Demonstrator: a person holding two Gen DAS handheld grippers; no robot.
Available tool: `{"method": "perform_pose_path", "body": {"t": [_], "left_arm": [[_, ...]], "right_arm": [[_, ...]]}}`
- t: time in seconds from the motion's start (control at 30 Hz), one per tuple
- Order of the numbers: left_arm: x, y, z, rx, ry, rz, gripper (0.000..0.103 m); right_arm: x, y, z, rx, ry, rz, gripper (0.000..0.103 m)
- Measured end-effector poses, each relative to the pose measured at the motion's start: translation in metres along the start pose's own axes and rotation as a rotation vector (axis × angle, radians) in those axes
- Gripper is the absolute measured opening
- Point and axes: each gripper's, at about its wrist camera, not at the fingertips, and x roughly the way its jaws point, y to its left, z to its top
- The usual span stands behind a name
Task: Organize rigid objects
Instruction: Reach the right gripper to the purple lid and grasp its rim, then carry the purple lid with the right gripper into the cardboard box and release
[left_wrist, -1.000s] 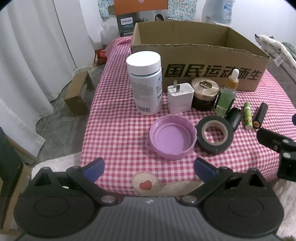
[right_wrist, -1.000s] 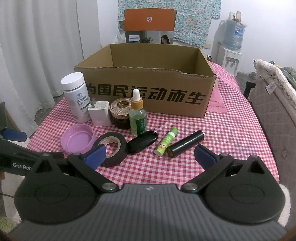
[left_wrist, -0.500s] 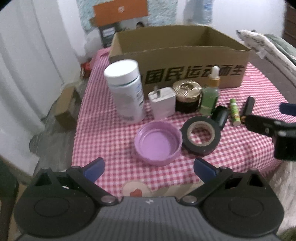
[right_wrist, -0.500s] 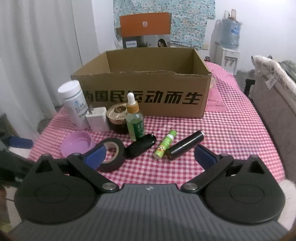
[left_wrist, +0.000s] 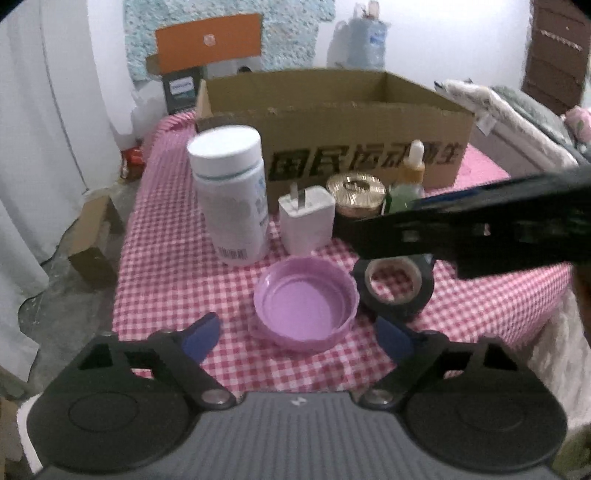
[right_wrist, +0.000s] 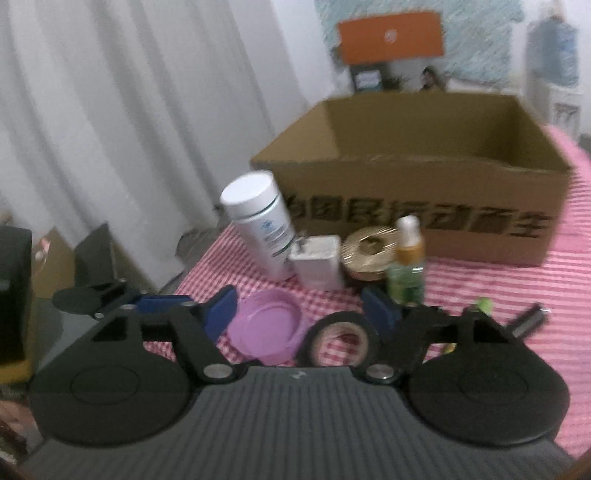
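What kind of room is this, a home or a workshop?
Most likely a room in a home: a table under a red checked tablecloth, long white curtains, and what looks like bedding beside it.

Upright white plastic bottle (left_wrist: 231, 199) far left, white plug adapter (left_wrist: 306, 225) beside it, gold-lidded jar (left_wrist: 356, 194), green dropper bottle (right_wrist: 406, 266), near purple lid (left_wrist: 306, 299) open-side up, black tape roll (left_wrist: 393, 286) flat right, brown cardboard box (left_wrist: 332, 122) behind.
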Motion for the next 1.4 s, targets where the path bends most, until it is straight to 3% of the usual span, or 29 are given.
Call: {"method": "perform_pose_path", "body": {"t": [0.07,0.13,0.3,0.47,0.6,0.73,0.97,1.13,1.4], "left_arm": [[0.005,0.000,-0.002,0.026,0.018,-0.005,0.087],[0.010,-0.002,-0.004,0.057,0.029,0.003,0.086],[0.023,-0.002,-0.003,0.121,0.045,0.018,0.085],[0.031,0.002,-0.001,0.128,0.054,-0.011,0.084],[0.033,0.004,0.003,0.120,0.051,-0.040,0.073],[0.034,0.004,0.004,0.124,0.042,-0.026,0.073],[0.006,0.005,0.007,0.117,-0.021,0.002,0.072],[-0.034,0.005,0.020,0.137,-0.123,0.049,0.072],[-0.080,0.019,0.092,0.149,-0.287,0.072,0.073]], "right_arm": [[0.016,0.003,0.004,-0.004,0.051,0.014,0.055],[0.032,0.005,0.008,-0.008,0.098,0.030,0.049],[0.060,0.013,0.011,-0.055,0.182,0.036,0.041],[0.075,0.014,0.013,-0.076,0.239,0.016,0.027],[0.084,0.014,0.014,-0.091,0.273,0.007,0.021],[0.090,0.016,0.013,-0.111,0.281,-0.003,0.014],[0.072,0.027,0.017,-0.156,0.204,0.006,0.011],[0.040,0.047,0.029,-0.203,0.107,0.011,0.012],[-0.019,0.069,0.091,-0.305,-0.112,0.005,0.012]]}}
